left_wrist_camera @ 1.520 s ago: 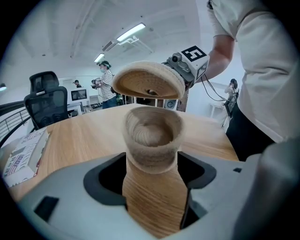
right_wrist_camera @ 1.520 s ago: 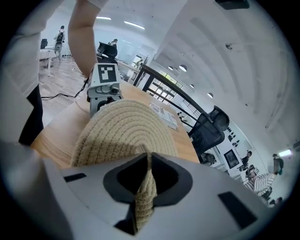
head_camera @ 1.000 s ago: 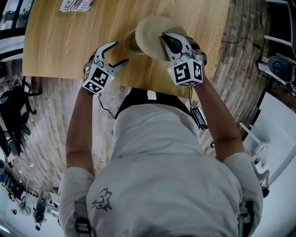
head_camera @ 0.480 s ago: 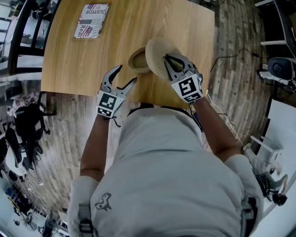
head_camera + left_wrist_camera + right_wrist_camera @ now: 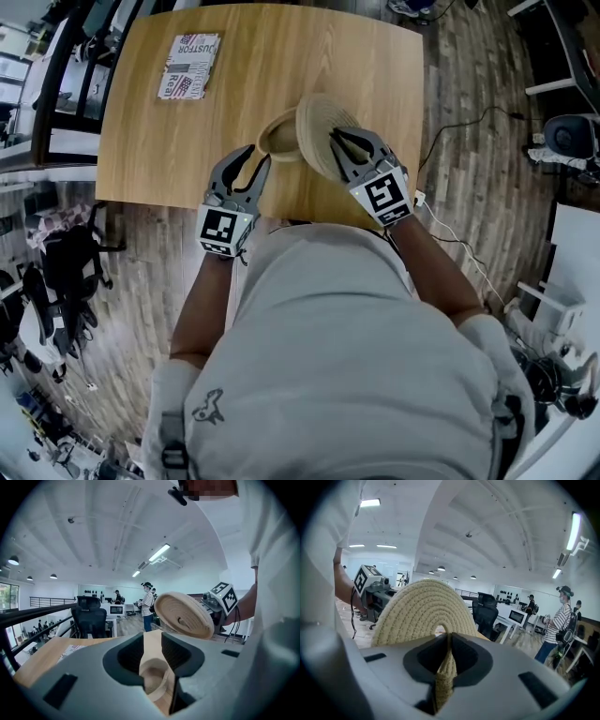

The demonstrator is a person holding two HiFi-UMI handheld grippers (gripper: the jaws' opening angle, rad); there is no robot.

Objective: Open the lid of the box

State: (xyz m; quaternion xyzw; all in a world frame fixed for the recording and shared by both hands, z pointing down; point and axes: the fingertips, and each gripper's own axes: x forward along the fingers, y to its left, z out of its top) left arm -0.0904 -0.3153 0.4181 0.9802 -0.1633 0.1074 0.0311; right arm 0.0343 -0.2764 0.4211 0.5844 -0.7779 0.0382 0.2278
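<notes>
- A person in a pale grey T-shirt (image 5: 328, 347) is standing at the near edge of a light wooden bench (image 5: 281, 56) with a smooth top and rounded corners, holding a grey two-jaw tool in each hand.
- The right tool (image 5: 349, 141) is pinching the thin edge of a round lid (image 5: 314, 117) made of coiled cream rope. Its jaws are standing almost together, with the stitched rim squeezed flat between them.
- The lid is being held clear of the bench and tipped up on its edge. Its spiral coils are showing as a ribbed disc in both gripper views.
- The small round box (image 5: 277, 141), woven from the same cream rope, is sitting uncovered on the bench just beside the lid, on its left in the head view. Its hollow inside is showing.
- The left tool (image 5: 251, 161) is hovering just beside the box's near side. Its jaws have just been closing and are now standing a narrow gap apart.
- Nothing is pressed between the left tool's jaws. The box and the bench's wood grain are showing through the gap, beyond the tips.
- A white cube with black square markers is riding on each tool, one on the left (image 5: 223, 230) and one on the right (image 5: 384, 197).
- A flat printed booklet (image 5: 188, 66) is lying near the bench's far left corner, well apart from the box.
- Grey-brown plank flooring (image 5: 487, 187) is running around the bench.
</notes>
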